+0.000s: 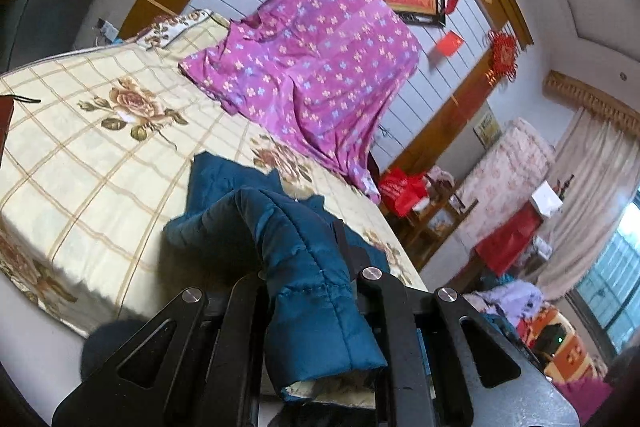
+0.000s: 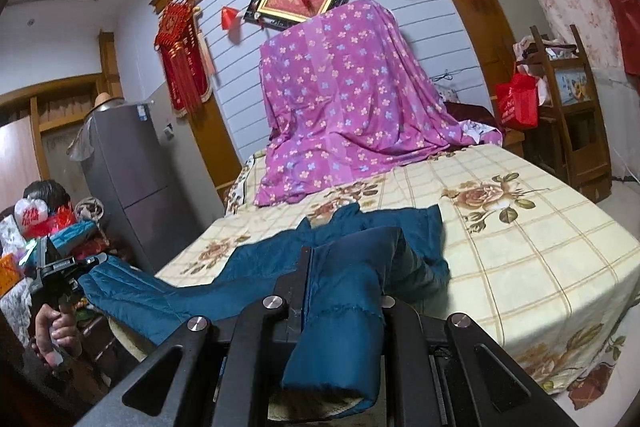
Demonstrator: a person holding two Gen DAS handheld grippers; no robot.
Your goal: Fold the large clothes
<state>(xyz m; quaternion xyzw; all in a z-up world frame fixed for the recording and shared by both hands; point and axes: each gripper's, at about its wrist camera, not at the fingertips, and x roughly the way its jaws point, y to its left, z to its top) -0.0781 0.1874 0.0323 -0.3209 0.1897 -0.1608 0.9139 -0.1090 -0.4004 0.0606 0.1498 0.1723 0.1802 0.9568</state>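
Observation:
A teal quilted jacket (image 1: 224, 187) lies on the bed, its body spread near the bed's front edge; it shows in the right wrist view too (image 2: 248, 267). My left gripper (image 1: 308, 291) is shut on one sleeve cuff (image 1: 320, 327), which hangs back over the jaws. My right gripper (image 2: 344, 291) is shut on the other sleeve cuff (image 2: 340, 339), lifted off the bed. The left gripper also shows in the right wrist view (image 2: 56, 267), held in a hand at the far left, with the sleeve stretched toward it.
The bed has a cream checked sheet with roses (image 1: 80, 147) (image 2: 520, 247). A purple floral cloth (image 1: 320, 67) (image 2: 344, 99) covers a tall pile at the headboard. A grey fridge (image 2: 132, 179) stands left of the bed, and a wooden shelf with a red bag (image 2: 520, 103) stands right.

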